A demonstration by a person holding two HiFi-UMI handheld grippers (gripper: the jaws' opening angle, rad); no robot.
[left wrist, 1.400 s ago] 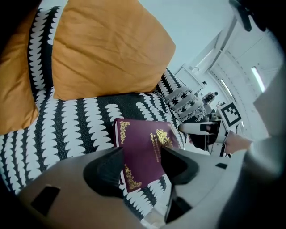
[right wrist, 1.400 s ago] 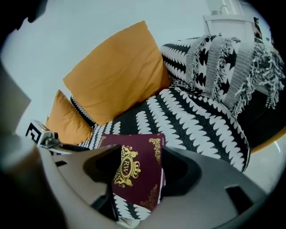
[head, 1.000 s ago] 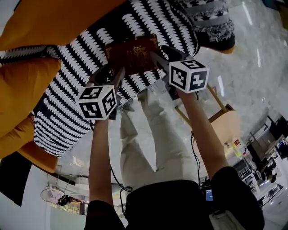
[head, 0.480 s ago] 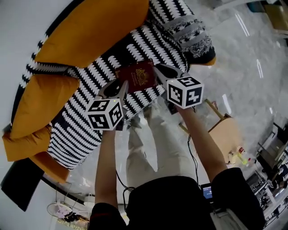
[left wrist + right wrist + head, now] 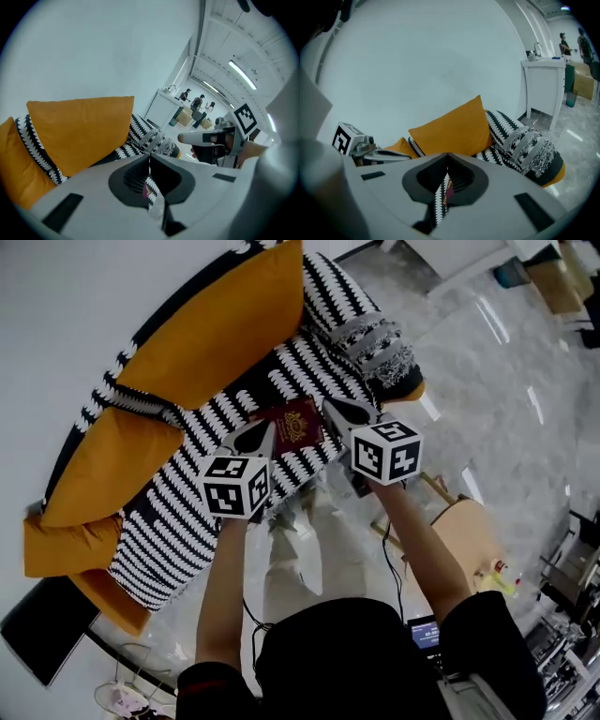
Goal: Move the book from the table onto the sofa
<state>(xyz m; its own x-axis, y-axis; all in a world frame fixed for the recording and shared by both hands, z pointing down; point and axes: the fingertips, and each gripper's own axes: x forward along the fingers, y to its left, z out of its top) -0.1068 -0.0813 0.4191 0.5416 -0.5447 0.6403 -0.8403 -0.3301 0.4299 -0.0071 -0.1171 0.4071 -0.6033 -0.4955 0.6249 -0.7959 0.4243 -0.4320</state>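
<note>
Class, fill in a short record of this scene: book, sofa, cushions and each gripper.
book: dark red, lying flat on the sofa seat
sofa: black-and-white patterned
cushions: orange, against the backrest
left gripper: shut, jaws just closed, nothing between them
right gripper: shut, jaws just closed, nothing between them
</note>
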